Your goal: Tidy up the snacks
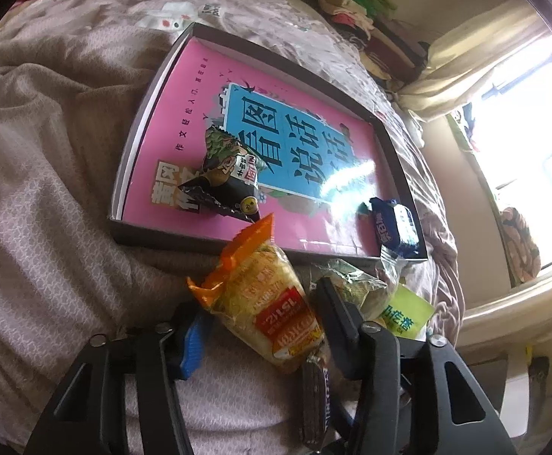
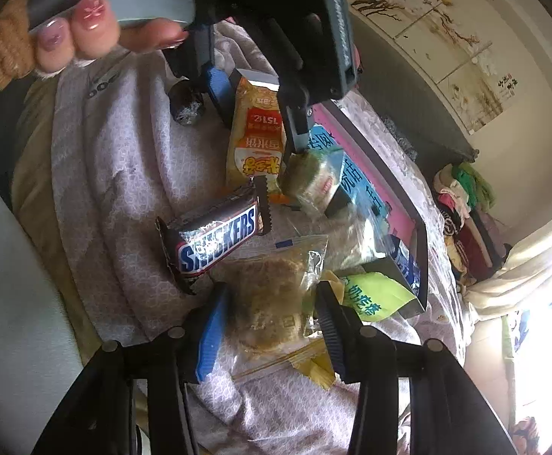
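A brown, blue-banded chocolate bar wrapper (image 2: 215, 240) reads "SNICKERS" in white capitals. The blue panel of the pink book cover (image 1: 294, 144) bears large black Chinese characters "看图说话". The yellow-and-orange noodle-snack packet (image 2: 257, 140) shows "151亿", seen upside down.

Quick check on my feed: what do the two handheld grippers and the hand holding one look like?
Both grippers, left gripper and right gripper, have black angular frames with round pivot bolts, one blue ribbed pad and one black ribbed pad. The left handle is grey. The hand has pink decorated nails and a mustard knit sleeve.
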Action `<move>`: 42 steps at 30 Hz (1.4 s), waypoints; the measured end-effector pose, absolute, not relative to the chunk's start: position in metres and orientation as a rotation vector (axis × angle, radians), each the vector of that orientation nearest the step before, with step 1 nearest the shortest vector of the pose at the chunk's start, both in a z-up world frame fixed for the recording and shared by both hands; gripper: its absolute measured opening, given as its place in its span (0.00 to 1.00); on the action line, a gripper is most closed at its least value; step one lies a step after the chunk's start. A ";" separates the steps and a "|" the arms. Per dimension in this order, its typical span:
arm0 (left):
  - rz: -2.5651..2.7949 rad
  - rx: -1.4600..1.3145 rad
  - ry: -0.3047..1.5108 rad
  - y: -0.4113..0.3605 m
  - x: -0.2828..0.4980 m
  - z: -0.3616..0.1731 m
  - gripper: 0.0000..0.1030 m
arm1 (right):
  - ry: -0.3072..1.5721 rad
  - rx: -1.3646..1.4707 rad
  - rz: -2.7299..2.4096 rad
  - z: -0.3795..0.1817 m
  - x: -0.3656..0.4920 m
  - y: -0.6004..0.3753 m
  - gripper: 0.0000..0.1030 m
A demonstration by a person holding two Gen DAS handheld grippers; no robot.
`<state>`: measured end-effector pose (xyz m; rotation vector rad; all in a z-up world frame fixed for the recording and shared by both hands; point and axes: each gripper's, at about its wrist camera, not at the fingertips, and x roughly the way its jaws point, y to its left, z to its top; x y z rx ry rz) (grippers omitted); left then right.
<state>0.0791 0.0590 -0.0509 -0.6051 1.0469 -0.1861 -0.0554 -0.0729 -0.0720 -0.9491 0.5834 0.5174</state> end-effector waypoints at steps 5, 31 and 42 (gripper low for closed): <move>-0.191 -0.632 1.053 0.061 0.084 -0.054 0.42 | 0.575 -0.977 0.509 -0.076 -0.055 -0.069 0.46; -0.314 -0.648 0.939 0.081 0.072 -0.027 0.30 | 0.648 -0.549 0.511 -0.011 -0.035 -0.110 0.38; -0.343 -0.579 0.819 0.083 0.063 0.004 0.30 | 0.629 -0.511 0.499 -0.005 -0.036 -0.108 0.38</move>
